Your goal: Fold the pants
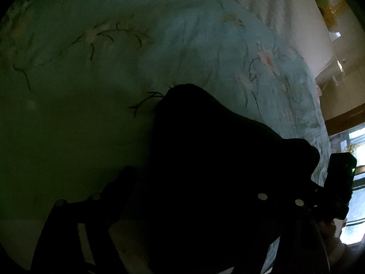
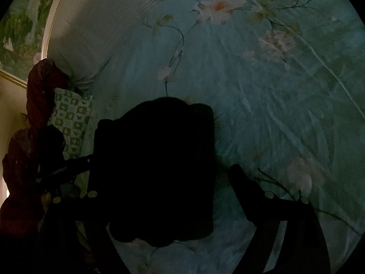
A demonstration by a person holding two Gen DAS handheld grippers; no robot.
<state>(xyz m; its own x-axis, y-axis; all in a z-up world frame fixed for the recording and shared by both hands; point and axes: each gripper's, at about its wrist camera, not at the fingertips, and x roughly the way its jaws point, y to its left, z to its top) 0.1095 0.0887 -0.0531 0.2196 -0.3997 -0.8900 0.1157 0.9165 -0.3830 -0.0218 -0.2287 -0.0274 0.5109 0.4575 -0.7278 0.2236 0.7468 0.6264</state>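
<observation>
In the left wrist view, the left claw (image 1: 182,205) is seen largely covered by the black pants (image 1: 216,159); whether it is clamped on the cloth cannot be told. In the right wrist view, the fingers (image 2: 248,196) of the right claw (image 2: 164,194) are set apart, with the pants (image 2: 159,171) bunched between them. The pants are seen against the floral bedsheet (image 2: 262,102) of the bed. Left of the pants, a green checked pillow (image 2: 73,118) is seen.
</observation>
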